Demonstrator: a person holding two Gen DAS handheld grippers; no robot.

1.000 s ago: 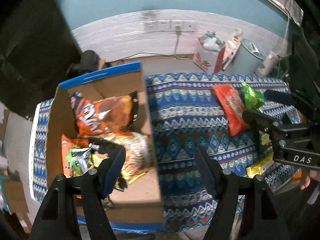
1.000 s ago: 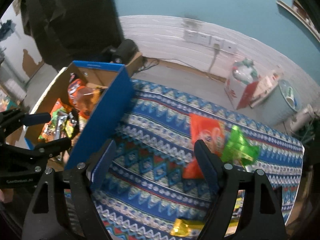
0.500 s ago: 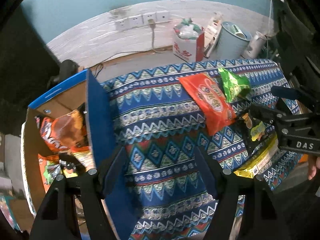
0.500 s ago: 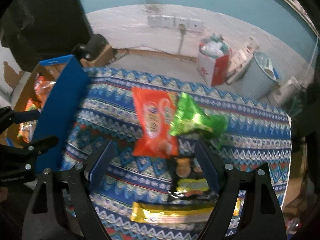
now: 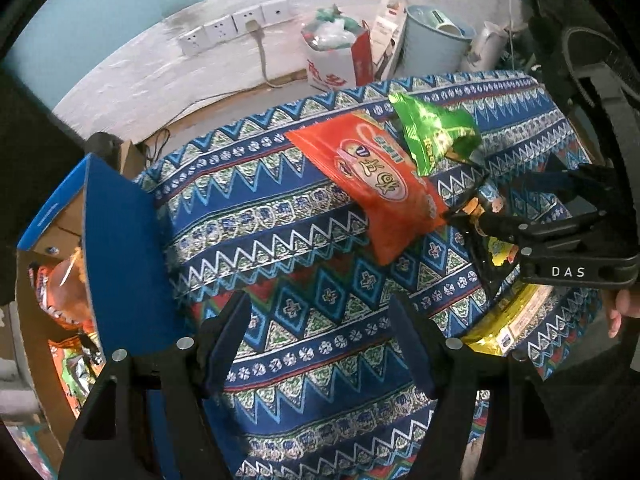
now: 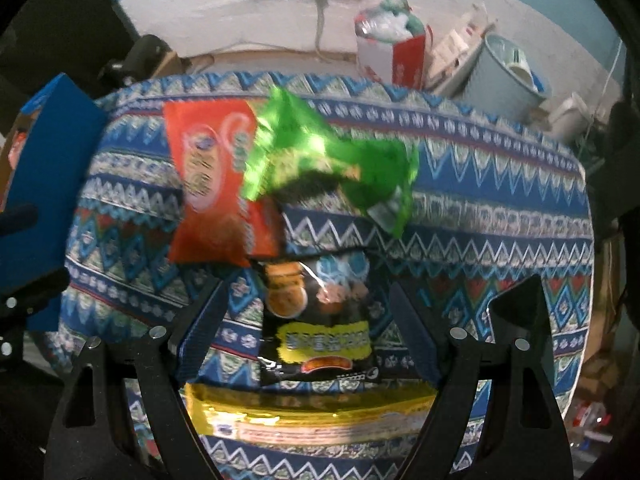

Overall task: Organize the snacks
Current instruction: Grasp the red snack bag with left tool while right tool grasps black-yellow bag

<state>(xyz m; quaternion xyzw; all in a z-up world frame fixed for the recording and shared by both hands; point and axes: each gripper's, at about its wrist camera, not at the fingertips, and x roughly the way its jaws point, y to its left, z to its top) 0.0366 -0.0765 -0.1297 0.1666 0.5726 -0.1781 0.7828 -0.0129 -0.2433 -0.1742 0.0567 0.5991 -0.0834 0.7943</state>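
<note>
On the patterned tablecloth (image 5: 304, 240) lie a red snack bag (image 5: 372, 180), a green bag (image 5: 436, 132), a black bag (image 6: 320, 316) and a yellow bag (image 6: 312, 412). My right gripper (image 6: 308, 312) is open, its fingers either side of the black bag, above the yellow one. It also shows in the left wrist view (image 5: 520, 204). My left gripper (image 5: 320, 336) is open and empty over bare cloth. A cardboard box with blue flaps (image 5: 120, 248) at the left holds several snack bags (image 5: 60, 292).
Behind the table are a wall with sockets (image 5: 236, 28), a red-and-white bag (image 5: 336, 60), a pale blue bin (image 5: 432, 44) and a white kettle (image 5: 488, 44). The table's right edge (image 6: 580, 280) is close to my right gripper.
Both grippers have swung right, away from the box. My right gripper has come down over the black bag. My left gripper now faces the middle of the cloth.
</note>
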